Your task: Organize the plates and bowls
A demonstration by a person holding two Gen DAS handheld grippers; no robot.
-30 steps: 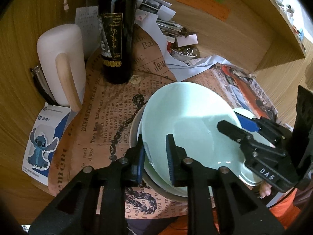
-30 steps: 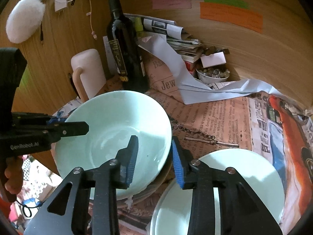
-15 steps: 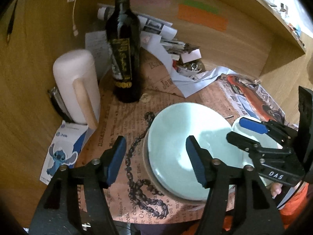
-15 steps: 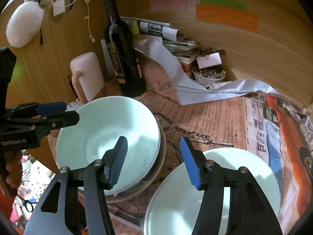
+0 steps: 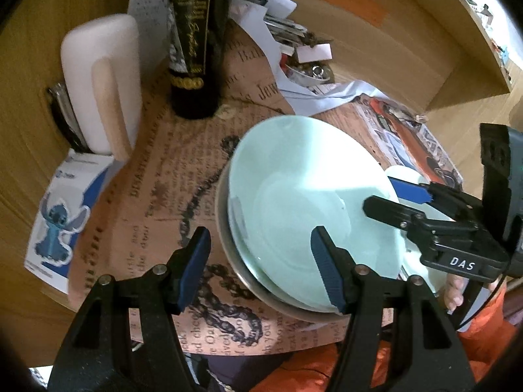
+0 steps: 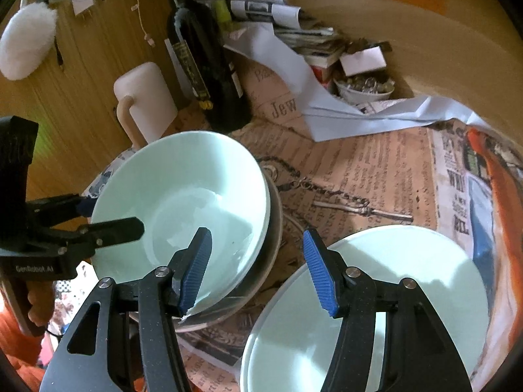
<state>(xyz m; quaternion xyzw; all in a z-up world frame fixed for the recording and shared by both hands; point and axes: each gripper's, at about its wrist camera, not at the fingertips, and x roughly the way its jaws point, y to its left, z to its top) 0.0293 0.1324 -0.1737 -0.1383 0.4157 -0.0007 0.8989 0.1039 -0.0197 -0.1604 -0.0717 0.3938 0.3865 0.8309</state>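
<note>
From my left wrist view I see the left hand-held gripper (image 5: 260,269) standing wide, its blue ribbed pads (image 5: 325,269) straddling the near rim of the pale green bowl (image 5: 307,196) without pressing on it; only this view shows the cartoon sticker card (image 5: 60,215) at the bench (image 5: 19,150) edge. My right wrist view alone shows the wide pale green plate (image 6: 385,294) lying just beside the stack, plus a fluffy white thing (image 6: 27,40) on the wooden wall. There the right hand-held gripper (image 6: 256,269) is also wide and empty, one pad over the bowl's rim, the other over the plate. The bowl is glossy and smooth, nested on another green dish inside a grey-rimmed bowl (image 6: 271,245), all on brown newsprint-patterned paper (image 5: 157,176). Behind stand a dark glass wine bottle (image 6: 209,65) and a matte white pitcher (image 5: 101,78) with a pale wooden handle. A second ago both grippers were nearly closed, pinching the bowl's rim on either side; they have since let go and spread apart, and the bowl now sits settled in the stack.
</note>
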